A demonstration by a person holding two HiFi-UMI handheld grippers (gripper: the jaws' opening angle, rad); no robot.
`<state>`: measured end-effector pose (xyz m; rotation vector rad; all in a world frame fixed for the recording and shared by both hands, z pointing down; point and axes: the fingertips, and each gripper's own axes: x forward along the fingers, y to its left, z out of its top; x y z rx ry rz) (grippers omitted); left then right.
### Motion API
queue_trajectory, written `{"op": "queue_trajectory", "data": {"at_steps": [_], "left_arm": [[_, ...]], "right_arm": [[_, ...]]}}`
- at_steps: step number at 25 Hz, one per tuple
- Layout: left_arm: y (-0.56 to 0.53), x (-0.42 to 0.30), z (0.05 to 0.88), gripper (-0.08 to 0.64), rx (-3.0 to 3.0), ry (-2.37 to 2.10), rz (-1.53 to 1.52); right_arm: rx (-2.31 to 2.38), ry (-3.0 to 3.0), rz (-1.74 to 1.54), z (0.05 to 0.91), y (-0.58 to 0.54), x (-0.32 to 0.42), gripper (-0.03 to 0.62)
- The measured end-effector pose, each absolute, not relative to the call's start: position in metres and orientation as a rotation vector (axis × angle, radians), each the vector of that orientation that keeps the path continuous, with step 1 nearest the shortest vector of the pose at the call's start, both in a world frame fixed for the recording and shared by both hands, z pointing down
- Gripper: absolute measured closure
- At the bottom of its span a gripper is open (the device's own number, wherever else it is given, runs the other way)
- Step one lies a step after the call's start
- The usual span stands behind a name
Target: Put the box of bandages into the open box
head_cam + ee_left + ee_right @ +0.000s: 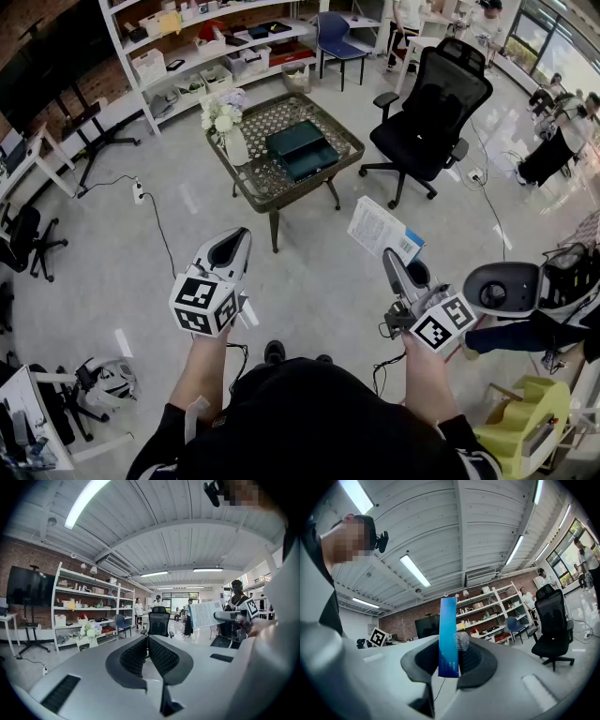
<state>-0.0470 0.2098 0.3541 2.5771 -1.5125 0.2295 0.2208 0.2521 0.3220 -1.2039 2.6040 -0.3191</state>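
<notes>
The box of bandages (380, 228), white with a blue edge, is up in the air over the floor, and my right gripper (389, 255) is shut on its lower end. In the right gripper view its blue edge (448, 620) stands upright between the pads. In the left gripper view the bandage box (205, 614) shows at the right. The open box (302, 150), dark green, lies on a low wire-mesh table (262, 187) ahead, well beyond both grippers. My left gripper (234, 240) is shut with nothing in it, to the left of the right one.
A vase of white flowers (225, 117) stands at the mesh table's left corner. A black office chair (427, 108) is to the table's right. Shelves (216, 47) line the back wall. A grey device (502, 286) and a yellow-green cart (525, 422) are near my right side.
</notes>
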Motion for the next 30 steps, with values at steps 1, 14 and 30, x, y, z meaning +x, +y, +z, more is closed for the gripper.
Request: {"op": "queue_trajectory", "data": {"at_steps": [1,14,30], "left_arm": [[0.21,-0.046,0.354,0.543,2.578,-1.506,0.227],[0.212,-0.064,0.372,0.543,2.569,-1.47,0.239],[0.188,-0.127,0.369,0.543,2.612,-1.431,0.218]], "right_arm": [[-1.204,2.604,-0.321,0.322,0.252,0.219,0.509],[-1.216,2.617,-0.367,0.337,0.253,0.192,0.509],[-1.224,2.602,-0.368,0.324,0.231,0.116,0.505]]}}
